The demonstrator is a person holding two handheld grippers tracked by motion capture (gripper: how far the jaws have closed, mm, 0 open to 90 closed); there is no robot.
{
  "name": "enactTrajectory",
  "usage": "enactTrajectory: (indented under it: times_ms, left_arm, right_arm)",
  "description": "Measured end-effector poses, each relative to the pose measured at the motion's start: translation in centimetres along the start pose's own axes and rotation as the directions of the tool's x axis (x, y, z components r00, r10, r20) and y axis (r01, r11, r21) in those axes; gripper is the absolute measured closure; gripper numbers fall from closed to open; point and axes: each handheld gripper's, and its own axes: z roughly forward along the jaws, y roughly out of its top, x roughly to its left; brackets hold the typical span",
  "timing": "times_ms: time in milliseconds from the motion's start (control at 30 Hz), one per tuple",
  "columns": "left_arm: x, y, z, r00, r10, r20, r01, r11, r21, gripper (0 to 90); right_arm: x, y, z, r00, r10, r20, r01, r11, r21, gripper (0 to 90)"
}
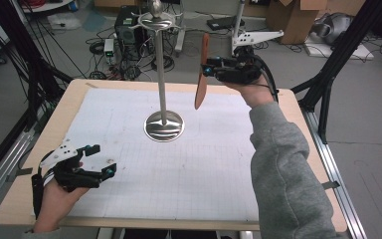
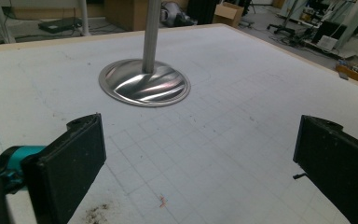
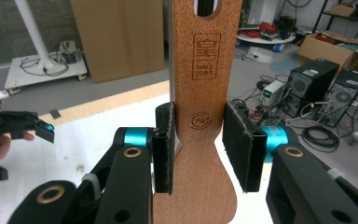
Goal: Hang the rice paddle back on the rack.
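Note:
A wooden spatula (image 1: 201, 79) with a hole in its handle hangs upright above the table's far right part, handle end up. My right gripper (image 1: 210, 67) is shut on it; in the right gripper view both pads press the spatula (image 3: 205, 93) at its neck, where the right gripper (image 3: 200, 147) holds it. A metal stand (image 1: 164, 125) with a round base, a tall pole and hooks at the top rises at the table's far middle, left of the spatula. My left gripper (image 1: 103, 159) rests open near the front left corner, with nothing between its jaws. From the left gripper (image 2: 196, 163), the stand's base (image 2: 144, 86) lies ahead.
A white grid mat (image 1: 194, 174) covers the wooden table (image 1: 74, 89). Small dark crumbs (image 2: 95, 212) lie on the mat by the left gripper. Beyond the far edge are computers (image 1: 129, 27), cables, cardboard boxes (image 1: 293, 17) and black frame legs (image 1: 338, 55).

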Motion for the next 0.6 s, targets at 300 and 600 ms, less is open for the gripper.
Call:
enactTrajectory:
  times_ms: [300,600]
  left_arm:
    - [0.0,0.1,0.0,1.0,0.003,0.001,-0.003,1.0,0.001,2.7]
    - [0.0,0.1,0.0,1.0,0.004,0.005,-0.004,1.0,0.002,2.7]
  right_arm:
    - [0.4,1.2,1.0,0.9999,-0.003,-0.015,0.003,1.0,-0.013,65.0]
    - [0.4,2.2,2.2,0.9998,0.002,-0.021,-0.002,1.0,-0.018,65.0]
